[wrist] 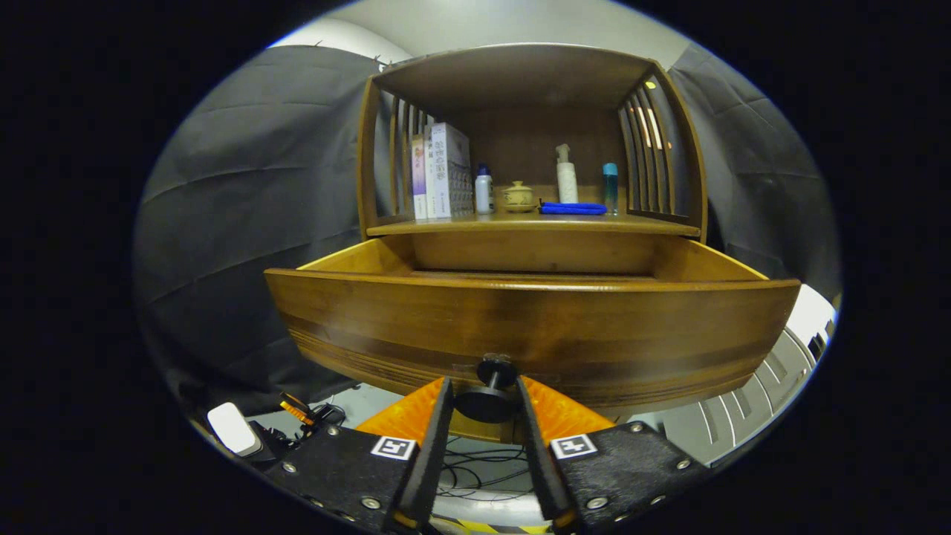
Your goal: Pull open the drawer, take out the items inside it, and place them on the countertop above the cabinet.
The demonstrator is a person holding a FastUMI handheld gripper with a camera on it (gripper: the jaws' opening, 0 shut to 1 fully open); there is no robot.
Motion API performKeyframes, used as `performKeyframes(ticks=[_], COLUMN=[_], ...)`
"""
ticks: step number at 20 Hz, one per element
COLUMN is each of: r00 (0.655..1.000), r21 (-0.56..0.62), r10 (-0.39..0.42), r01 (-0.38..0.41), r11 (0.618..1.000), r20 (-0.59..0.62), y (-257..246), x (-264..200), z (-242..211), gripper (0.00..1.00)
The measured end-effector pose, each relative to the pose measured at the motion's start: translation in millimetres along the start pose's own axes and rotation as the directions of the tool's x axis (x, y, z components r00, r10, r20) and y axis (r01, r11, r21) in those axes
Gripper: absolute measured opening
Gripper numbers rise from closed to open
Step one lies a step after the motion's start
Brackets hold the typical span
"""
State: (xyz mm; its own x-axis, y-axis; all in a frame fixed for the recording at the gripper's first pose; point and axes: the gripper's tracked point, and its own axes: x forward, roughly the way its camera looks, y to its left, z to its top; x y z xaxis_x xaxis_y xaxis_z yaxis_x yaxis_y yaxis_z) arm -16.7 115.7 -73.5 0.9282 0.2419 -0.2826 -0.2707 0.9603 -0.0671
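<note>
The wooden cabinet's drawer [531, 327] stands pulled out towards me, its curved front panel just beyond my fingers. A dark round knob [487, 401] on that panel sits between the two fingers. My gripper [484, 385] is shut on the knob, one finger pressing each side. The drawer's front hides what lies on its floor; only the inner back and side walls show. Above it is the countertop [520, 221], a shelf with slatted sides.
On the countertop stand books [442, 171], a small white bottle [484, 190], a lidded clay pot [518, 196], a pump bottle [567, 177], a flat blue item [572, 209] and a teal bottle [610, 187]. Cables [475, 464] and a white device [234, 429] lie below.
</note>
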Motion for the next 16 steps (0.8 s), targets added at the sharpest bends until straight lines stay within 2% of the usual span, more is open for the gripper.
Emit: performKeyframes(ticks=[5, 11, 16], r00=[0.991, 0.984, 0.991], r21=[-0.056, -0.002, 0.025], r10=[0.074, 0.115, 0.134], r01=[-0.068, -0.116, -0.134], r11=[0.996, 0.993, 0.991], r20=[0.111, 0.139, 0.006], y=[-7, -17, -35], x=[-21, -12, 30], z=[52, 104, 106], gripper=[0.92, 0.93, 0.93])
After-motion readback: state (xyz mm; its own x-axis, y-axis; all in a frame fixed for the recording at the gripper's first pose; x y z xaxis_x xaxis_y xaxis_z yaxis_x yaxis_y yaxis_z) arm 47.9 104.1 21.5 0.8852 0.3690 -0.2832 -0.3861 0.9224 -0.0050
